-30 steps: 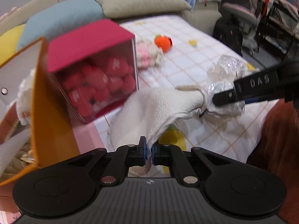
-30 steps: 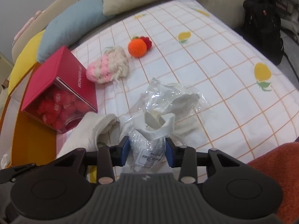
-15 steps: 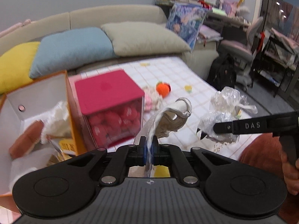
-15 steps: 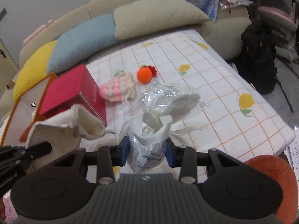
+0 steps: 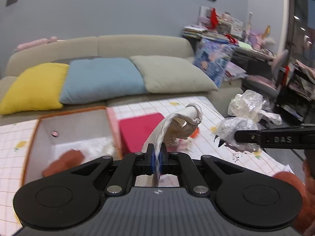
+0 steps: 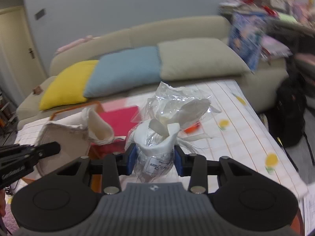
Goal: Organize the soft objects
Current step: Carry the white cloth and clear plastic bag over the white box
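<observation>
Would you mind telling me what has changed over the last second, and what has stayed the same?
Both grippers rose. The left gripper lifted the cream cloth off the checked cover; the right gripper raised the plastic-wrapped bundle. Nothing was let go or newly taken. The red box, orange-rimmed box and cushions stayed put.

Yellow cushion (image 5: 33, 87), blue cushion (image 5: 102, 78) and beige cushion (image 5: 171, 74) line a beige sofa (image 5: 137, 45); a white sheet (image 6: 254, 135) with orange grid and yellow fruit print lies below, beside a magenta box (image 5: 139, 129)
</observation>
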Demonstrator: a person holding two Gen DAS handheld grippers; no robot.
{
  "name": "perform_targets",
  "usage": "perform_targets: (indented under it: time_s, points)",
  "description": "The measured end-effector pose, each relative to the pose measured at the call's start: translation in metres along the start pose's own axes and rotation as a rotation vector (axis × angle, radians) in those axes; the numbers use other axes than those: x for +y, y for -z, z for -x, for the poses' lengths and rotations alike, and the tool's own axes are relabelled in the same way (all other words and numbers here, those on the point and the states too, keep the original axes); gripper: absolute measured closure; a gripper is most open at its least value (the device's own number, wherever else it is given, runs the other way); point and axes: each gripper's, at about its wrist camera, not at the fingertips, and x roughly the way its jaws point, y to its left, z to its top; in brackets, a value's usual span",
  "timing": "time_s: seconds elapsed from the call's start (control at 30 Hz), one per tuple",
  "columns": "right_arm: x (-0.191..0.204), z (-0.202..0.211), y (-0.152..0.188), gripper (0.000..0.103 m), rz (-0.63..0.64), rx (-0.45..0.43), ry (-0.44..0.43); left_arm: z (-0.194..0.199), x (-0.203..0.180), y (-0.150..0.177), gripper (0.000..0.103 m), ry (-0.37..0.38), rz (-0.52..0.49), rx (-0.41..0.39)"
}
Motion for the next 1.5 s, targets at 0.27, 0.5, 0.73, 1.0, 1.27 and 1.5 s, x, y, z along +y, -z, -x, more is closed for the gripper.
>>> perform_targets:
  time_s: [0.27, 0.5, 0.73, 1.0, 1.27, 1.5]
  points:
    - [0.048, -0.004, -0.019, 0.064, 0.117, -0.049, -0.102, 0.009, 0.032, -0.005, 0.098, -0.109, 0.033, -0.046]
    - [0.093, -0.023, -0.03, 0.064, 0.216, -0.054, -0.184, 0.009, 0.064, -0.009, 0.098, -0.181, 0.071, -0.062]
    - [0.129, -0.048, -0.047, 0.064, 0.322, -0.055, -0.246, 0.0, 0.091, -0.016, 0.098, -0.233, 0.068, -0.063]
    - [0.161, -0.104, -0.059, 0.064, 0.425, 0.028, -0.264, -0.032, 0.114, -0.019, 0.098, -0.309, 0.01, -0.012]
    - [0.185, -0.168, -0.06, 0.064, 0.581, 0.13, -0.223, -0.072, 0.122, -0.014, 0.098, -0.359, -0.094, 0.08]
    - [0.196, -0.206, -0.058, 0.064, 0.669, 0.208, -0.211, -0.1, 0.133, -0.005, 0.098, -0.353, -0.131, 0.165]
